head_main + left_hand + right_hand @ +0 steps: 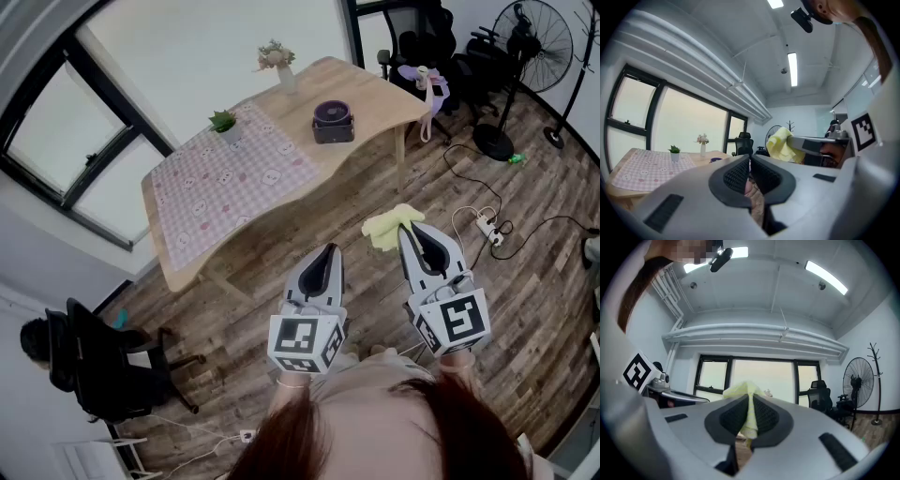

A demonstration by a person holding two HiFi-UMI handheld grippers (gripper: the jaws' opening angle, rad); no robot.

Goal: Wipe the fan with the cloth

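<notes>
Carry the yellow cloth, clamped in right gripper, level toward the fan, well apart from it for now; leave left gripper, jaws together and empty, short of the fan; mind cable by the fan's base.

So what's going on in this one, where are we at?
A person holds a gripper in each hand. The right gripper is shut on a yellow cloth; the left gripper is shut and empty. The fan stands on the floor across the room, beyond the table, with neither gripper near it, so wiping has not begun.
</notes>
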